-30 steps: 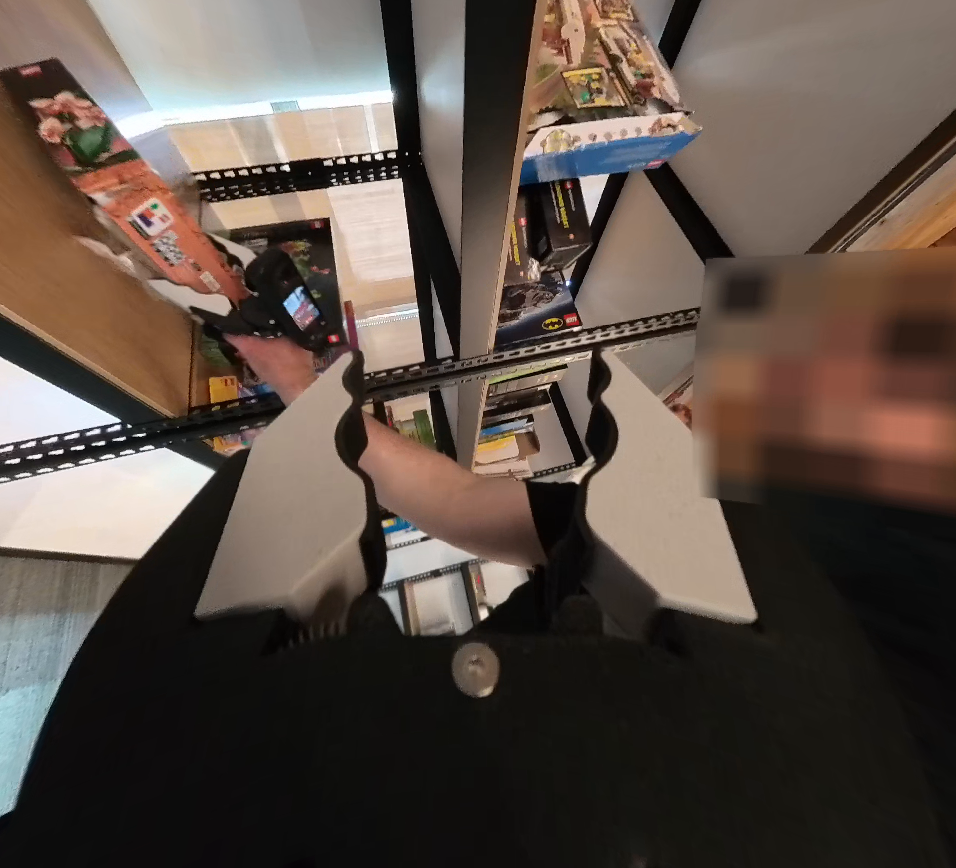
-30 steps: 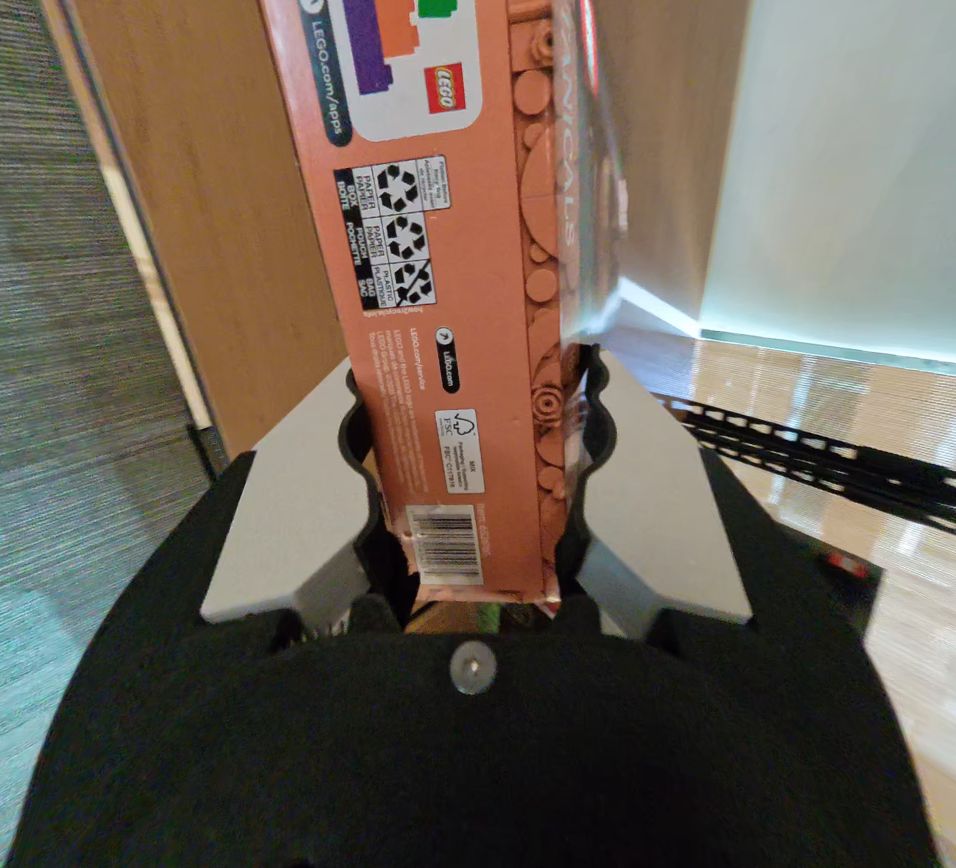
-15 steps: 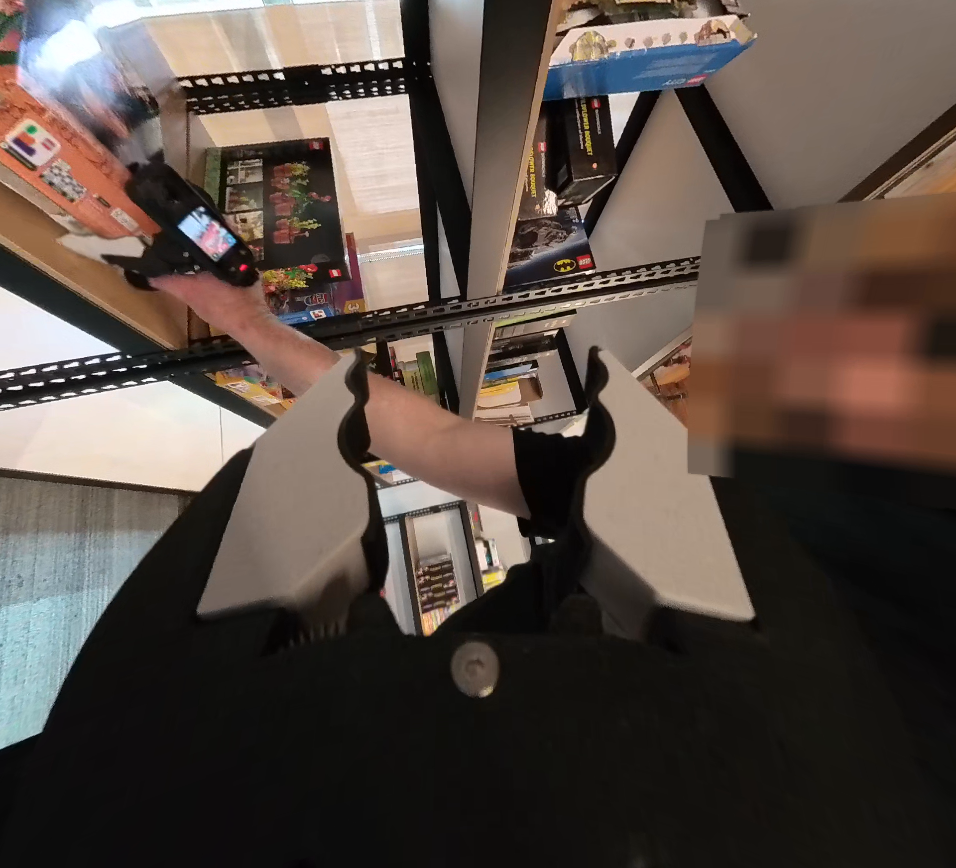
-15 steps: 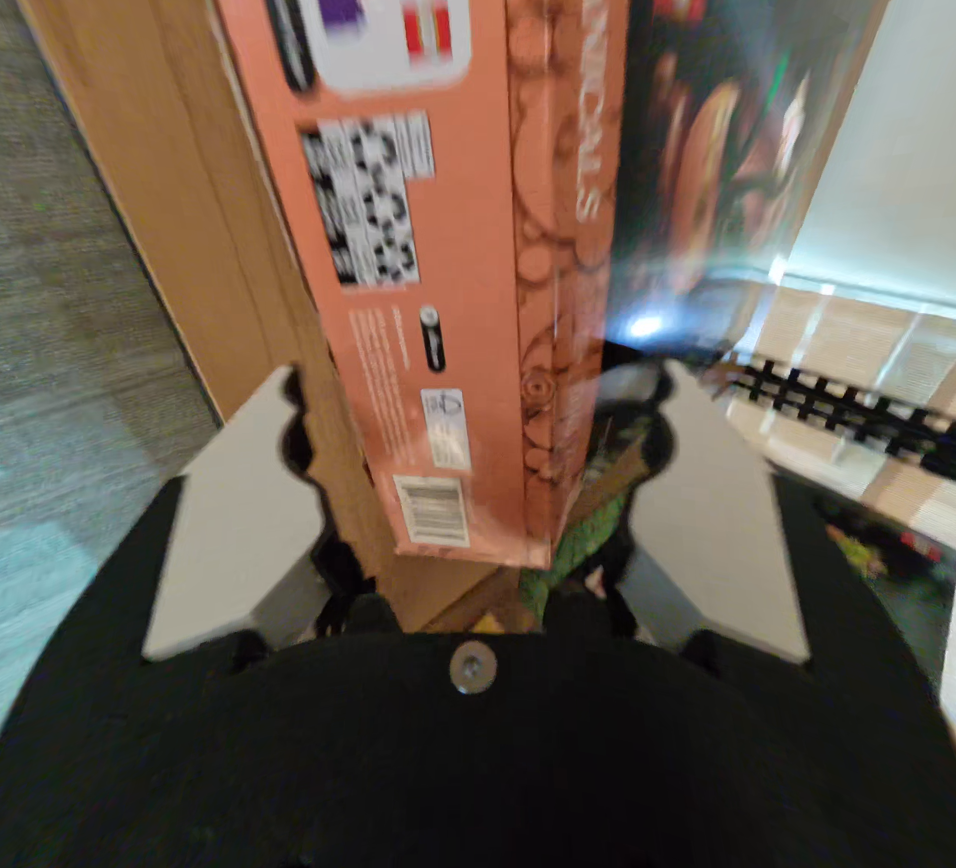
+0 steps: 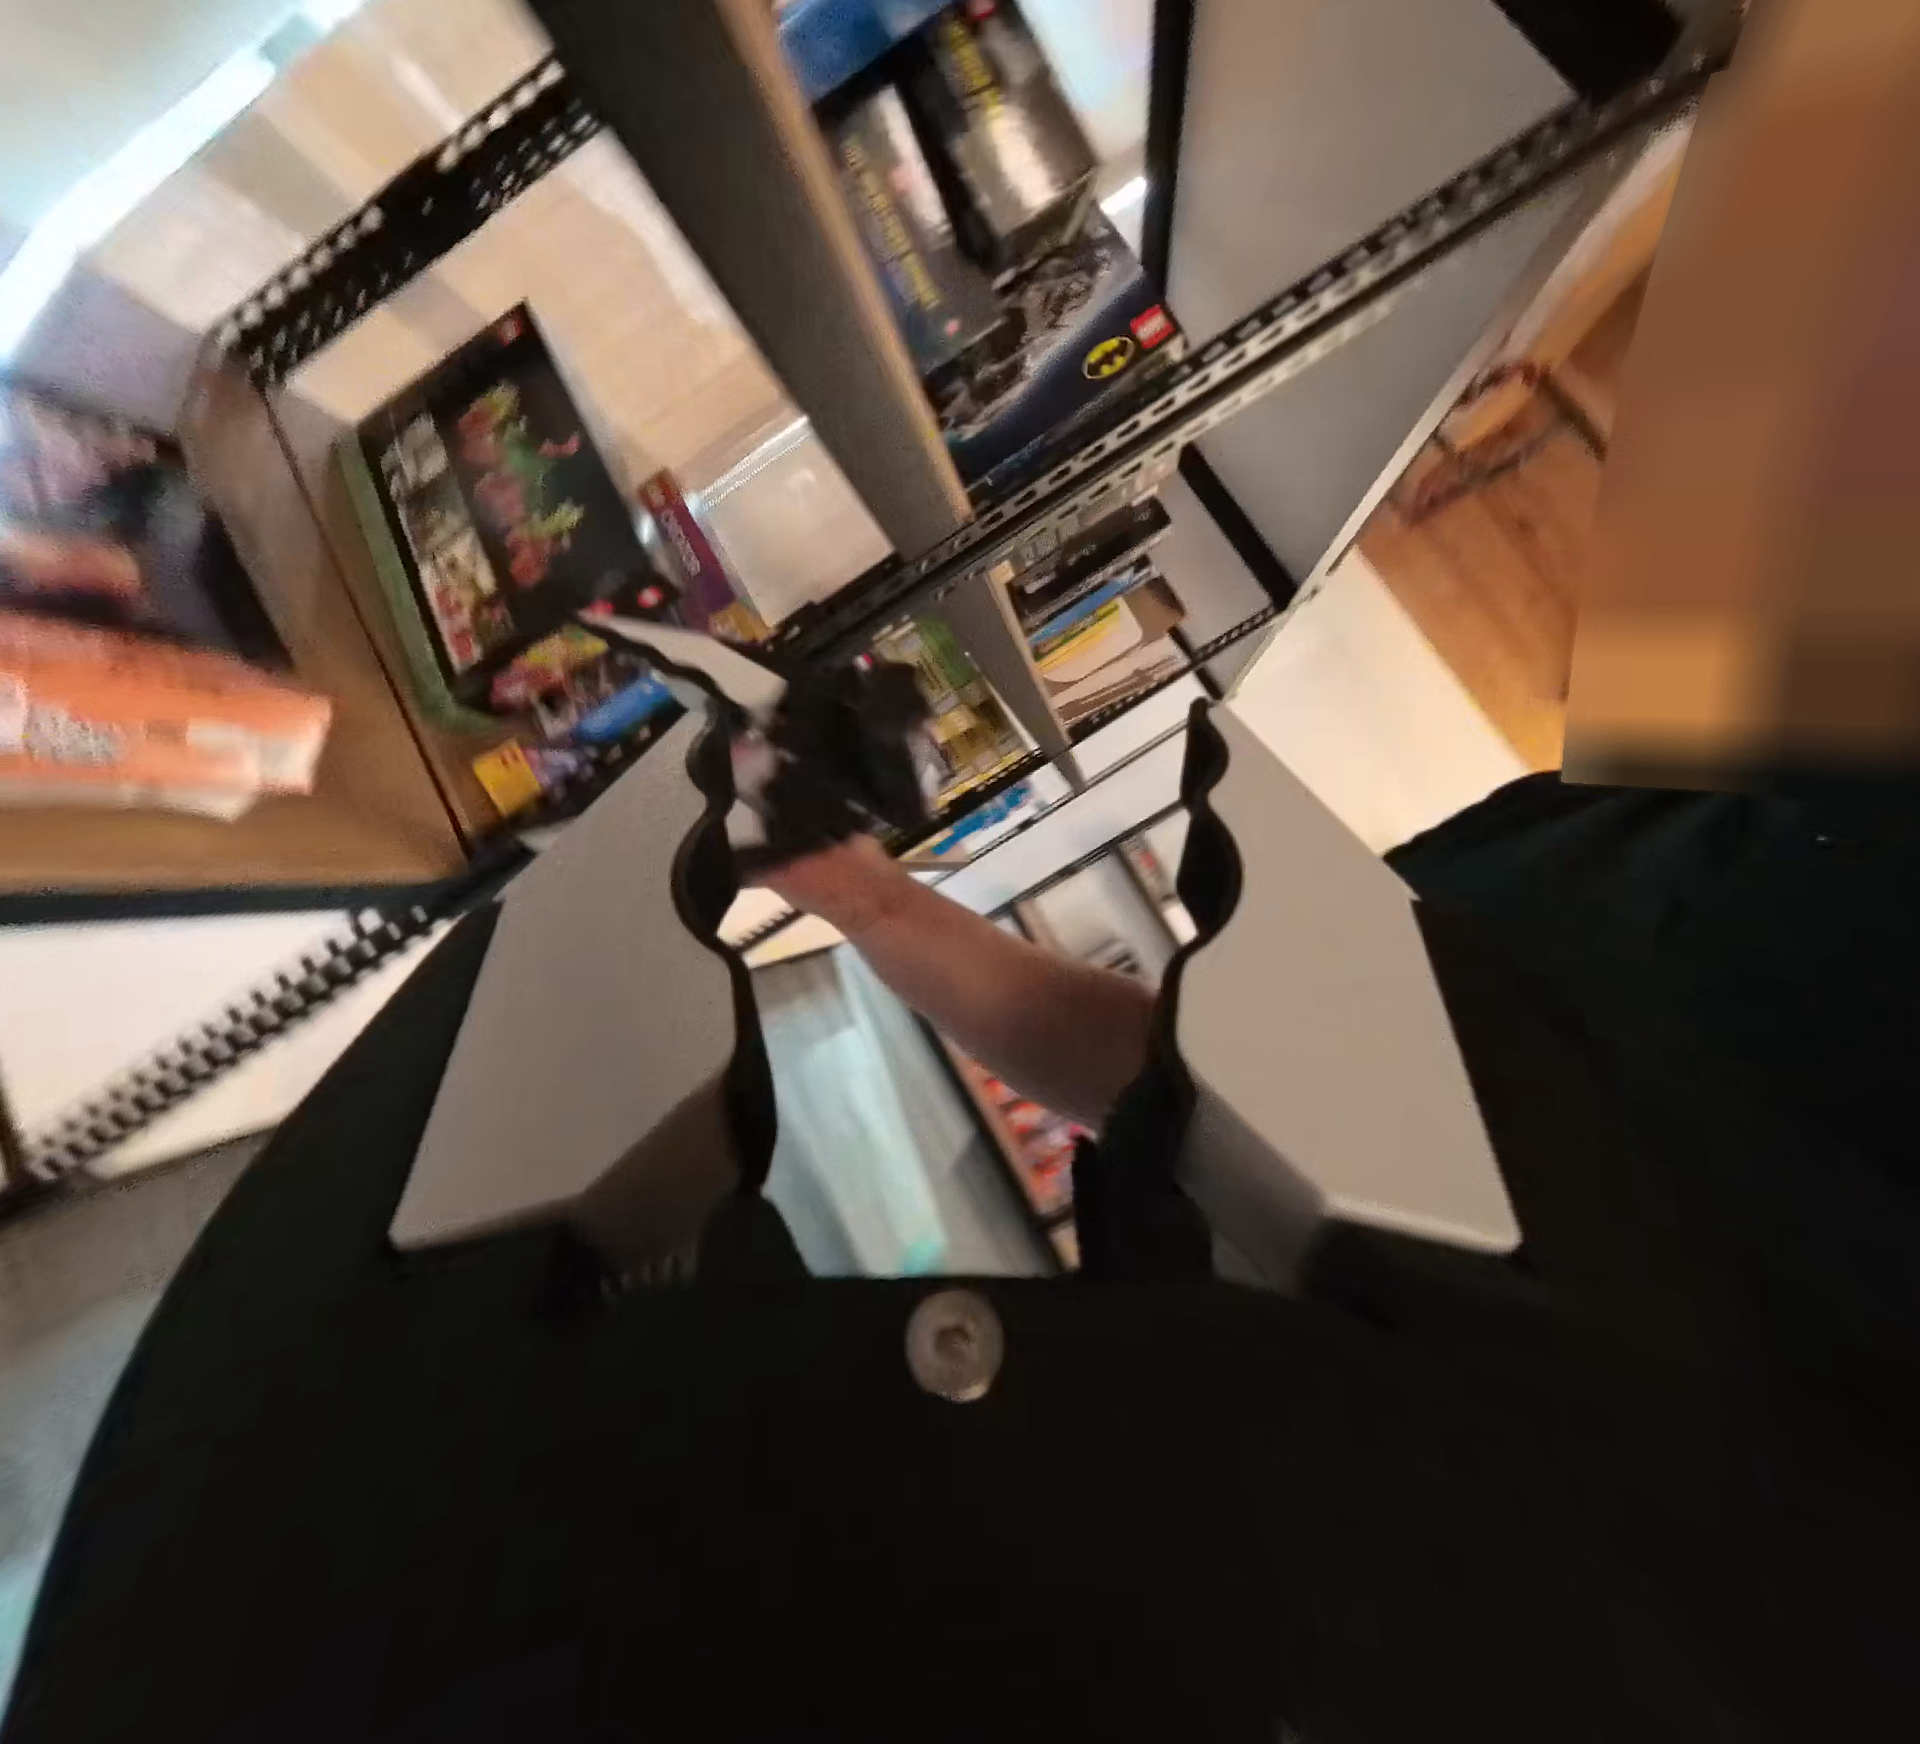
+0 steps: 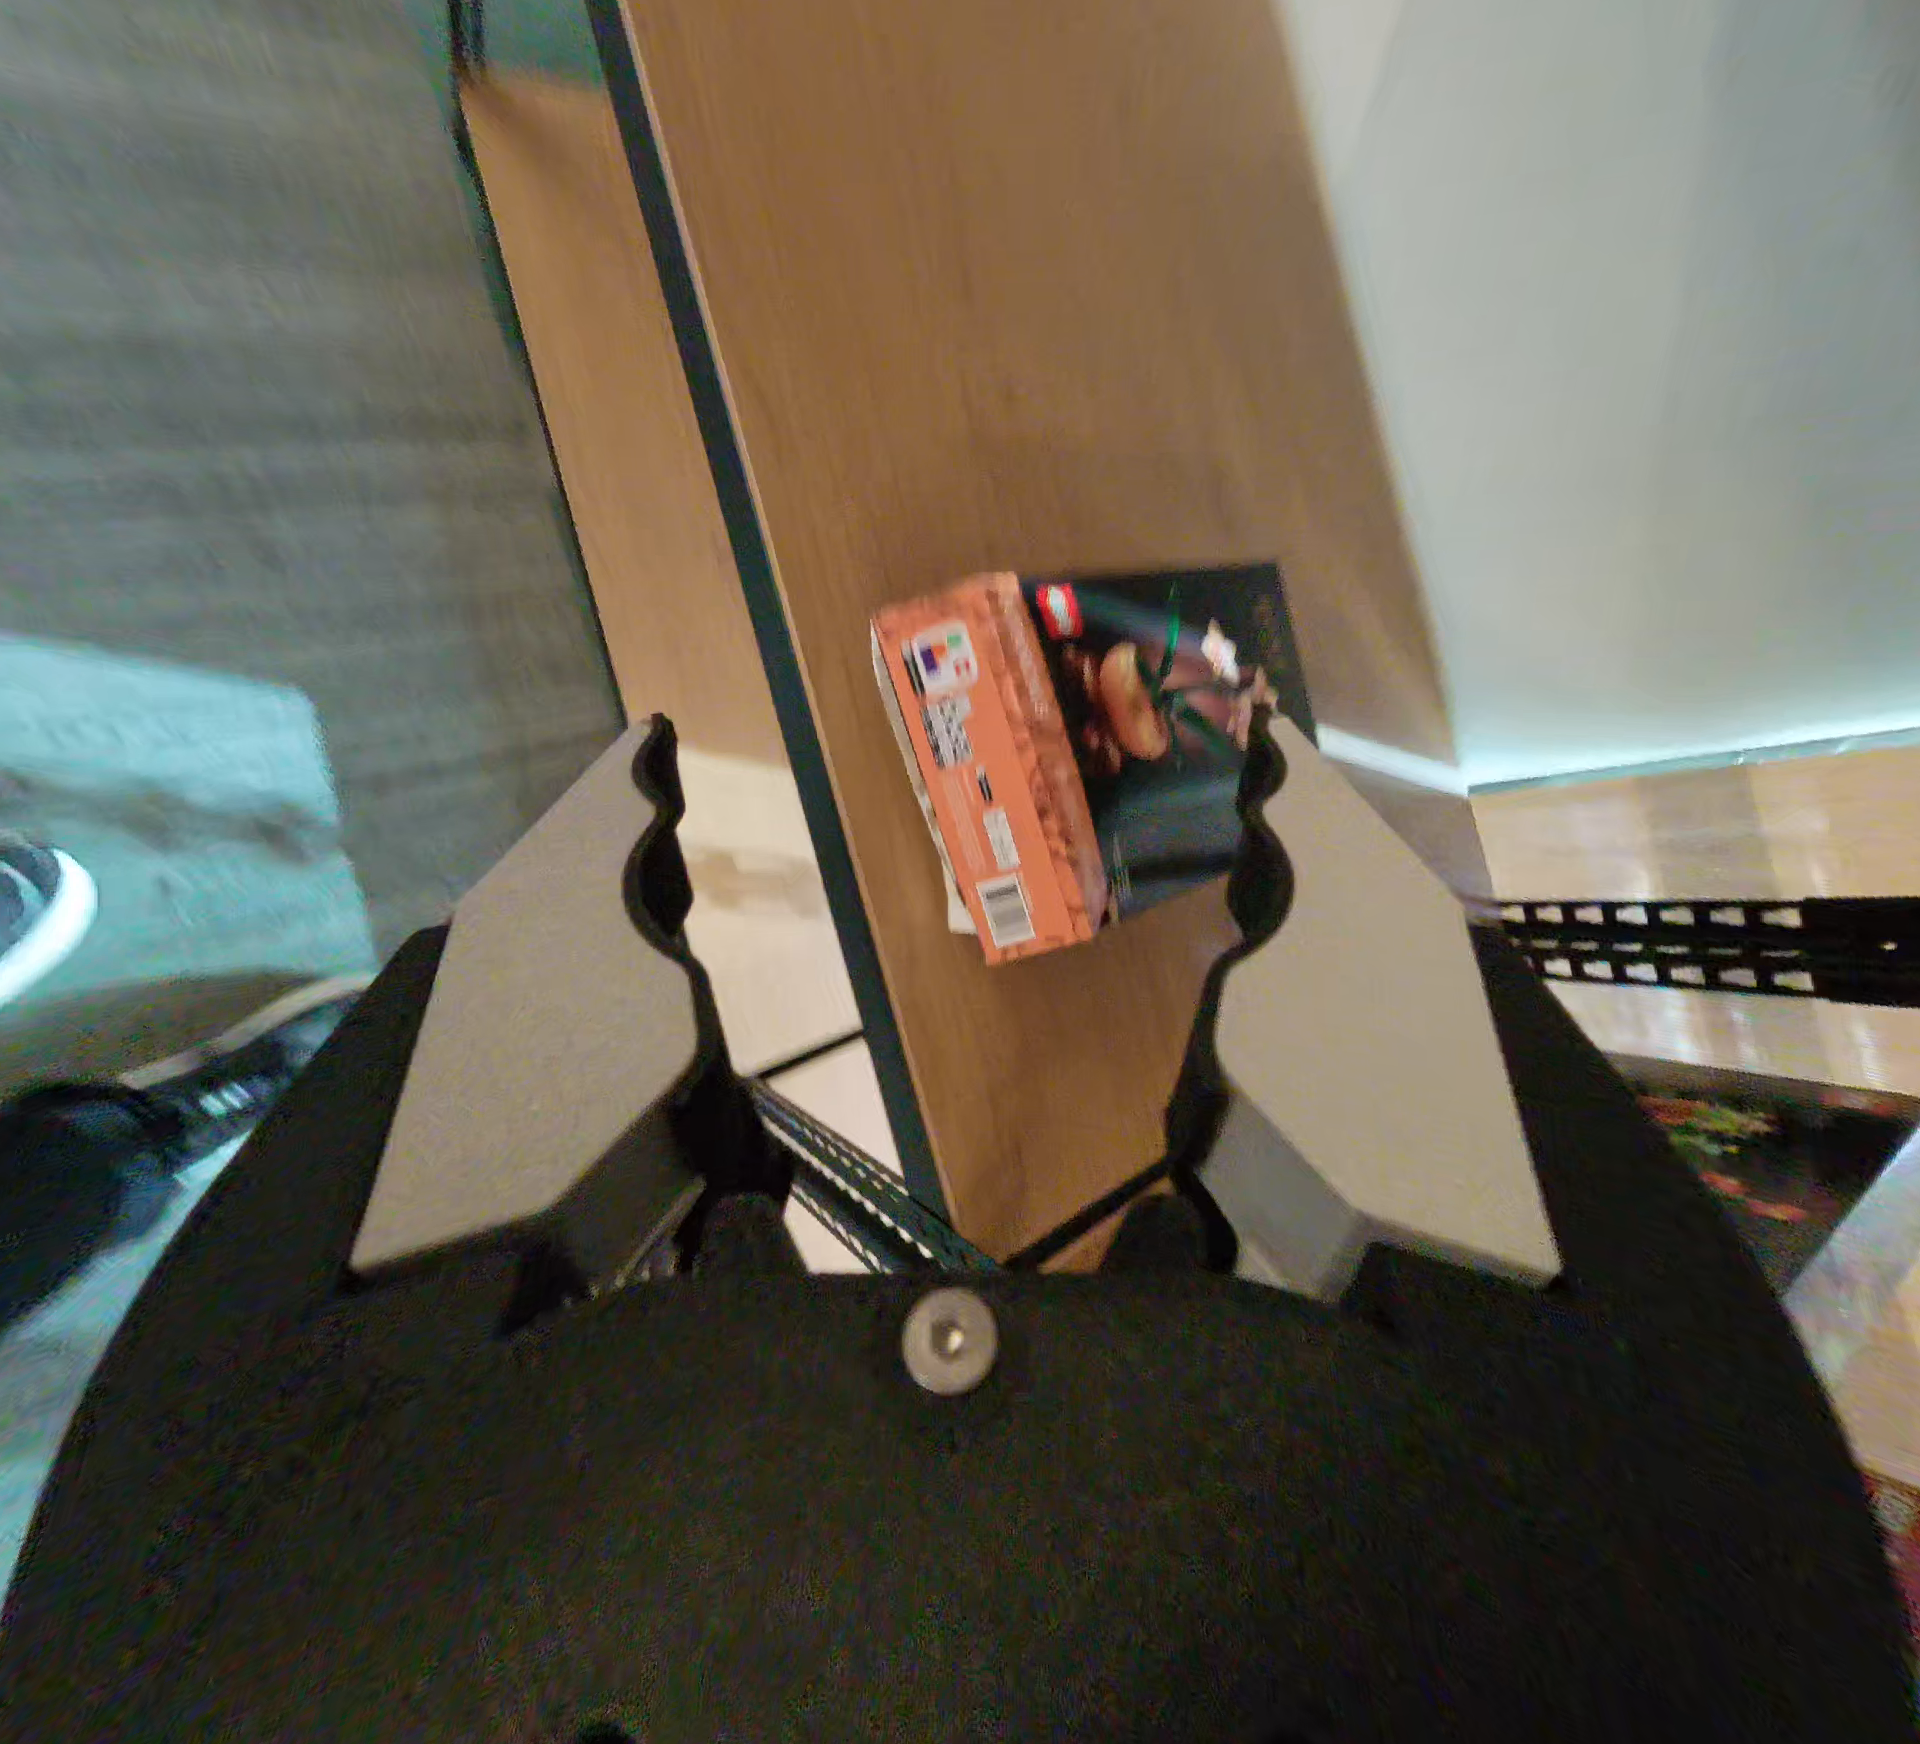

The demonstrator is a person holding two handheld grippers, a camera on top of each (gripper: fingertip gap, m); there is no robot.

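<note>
A second before, my right tongs (image 6: 956,821) had been clamped on the narrow orange end of the boxed building set (image 6: 987,769). By this moment they had let go and drawn back. Their two fingers stood wide apart with nothing between the pads, and the box sat well ahead of them, touching neither finger. It rested against the wooden shelf board (image 6: 987,240), orange end toward me and dark picture face turned to the right. From my other hand's view the same box (image 5: 156,728) showed only as a blurred orange shape at the left edge, on the wood. My right hand and its tongs (image 5: 810,759) had come away from it toward the middle of the frame.

My left tongs (image 5: 945,821) had not changed. They were spread apart and bare, pointing at the black metal rack (image 5: 1351,271) with its other boxes, touching nothing.
</note>
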